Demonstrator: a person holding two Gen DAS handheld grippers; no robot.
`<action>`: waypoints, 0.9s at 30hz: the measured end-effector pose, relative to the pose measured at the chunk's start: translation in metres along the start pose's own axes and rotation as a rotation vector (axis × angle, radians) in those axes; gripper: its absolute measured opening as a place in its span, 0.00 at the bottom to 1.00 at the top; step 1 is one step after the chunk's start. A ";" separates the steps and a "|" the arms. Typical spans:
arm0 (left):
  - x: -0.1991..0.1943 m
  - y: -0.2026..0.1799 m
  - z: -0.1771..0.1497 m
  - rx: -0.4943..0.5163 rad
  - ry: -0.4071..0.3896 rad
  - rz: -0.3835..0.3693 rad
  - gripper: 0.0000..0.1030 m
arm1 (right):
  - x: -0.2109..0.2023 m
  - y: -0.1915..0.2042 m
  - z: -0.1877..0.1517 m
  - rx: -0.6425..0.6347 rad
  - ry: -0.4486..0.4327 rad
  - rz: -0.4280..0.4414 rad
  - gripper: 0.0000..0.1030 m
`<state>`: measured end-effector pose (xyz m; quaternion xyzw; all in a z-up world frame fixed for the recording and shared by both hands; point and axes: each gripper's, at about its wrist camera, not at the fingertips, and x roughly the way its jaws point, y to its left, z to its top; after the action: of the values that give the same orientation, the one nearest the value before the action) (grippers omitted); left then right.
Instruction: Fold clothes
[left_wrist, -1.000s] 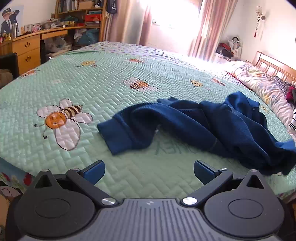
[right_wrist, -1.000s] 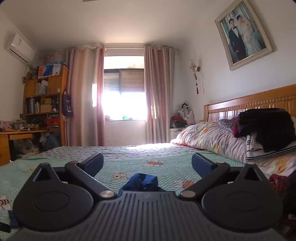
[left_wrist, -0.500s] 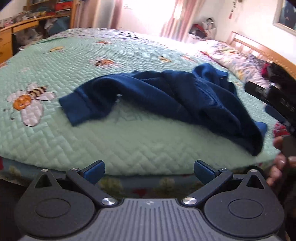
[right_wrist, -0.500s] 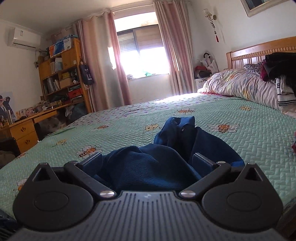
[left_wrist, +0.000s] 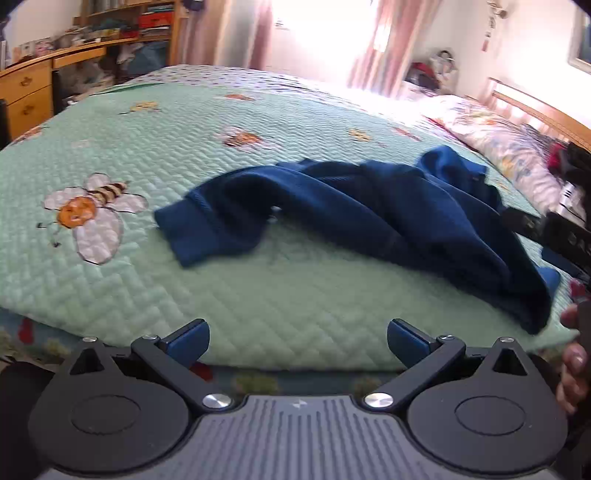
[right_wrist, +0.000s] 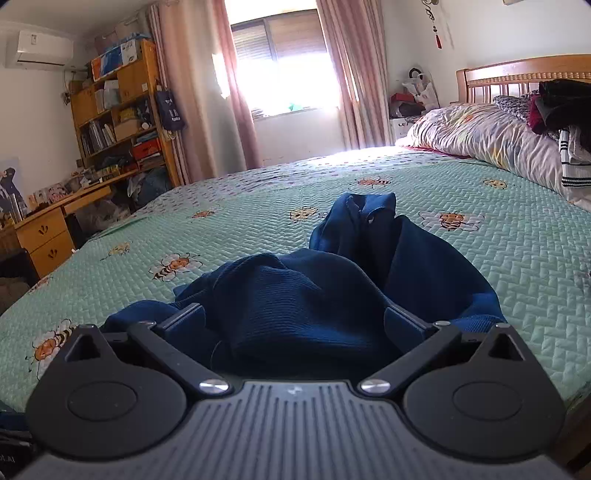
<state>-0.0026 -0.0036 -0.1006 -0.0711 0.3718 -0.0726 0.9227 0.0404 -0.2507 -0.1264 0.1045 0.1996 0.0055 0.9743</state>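
A crumpled dark blue sweater (left_wrist: 369, 206) lies on the green quilted bedspread (left_wrist: 184, 147), one cuffed sleeve (left_wrist: 207, 229) stretched to the left. My left gripper (left_wrist: 297, 341) is open and empty at the bed's near edge, short of the sweater. The right gripper's body (left_wrist: 554, 232) shows at the right of the left wrist view, beside the sweater's right end. In the right wrist view my right gripper (right_wrist: 293, 323) is open, its fingers on either side of a bunched part of the sweater (right_wrist: 306, 295).
Pillows (right_wrist: 480, 140) and a pile of clothes (right_wrist: 561, 110) lie at the wooden headboard (right_wrist: 517, 74) on the right. A desk with drawers (right_wrist: 44, 229) and bookshelves (right_wrist: 118, 110) stand left of the bed. A bright window (right_wrist: 284, 62) with curtains is at the back.
The right gripper has tilted down and come close over the sweater. The left gripper has swung and shifted slightly while staying at the bed's near edge, still open.
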 end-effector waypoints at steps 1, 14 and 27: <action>-0.001 0.002 0.003 -0.004 -0.009 0.012 0.99 | 0.001 0.003 0.002 -0.012 0.008 -0.005 0.99; -0.002 0.017 0.016 -0.012 -0.035 0.070 0.99 | 0.045 0.028 0.021 -0.287 0.059 -0.114 1.00; 0.022 0.009 0.014 -0.008 0.026 0.012 0.99 | 0.077 -0.014 0.003 -0.196 0.198 -0.074 0.14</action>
<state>0.0238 0.0026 -0.1072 -0.0715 0.3845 -0.0665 0.9179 0.1123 -0.2612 -0.1564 0.0003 0.2971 -0.0009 0.9548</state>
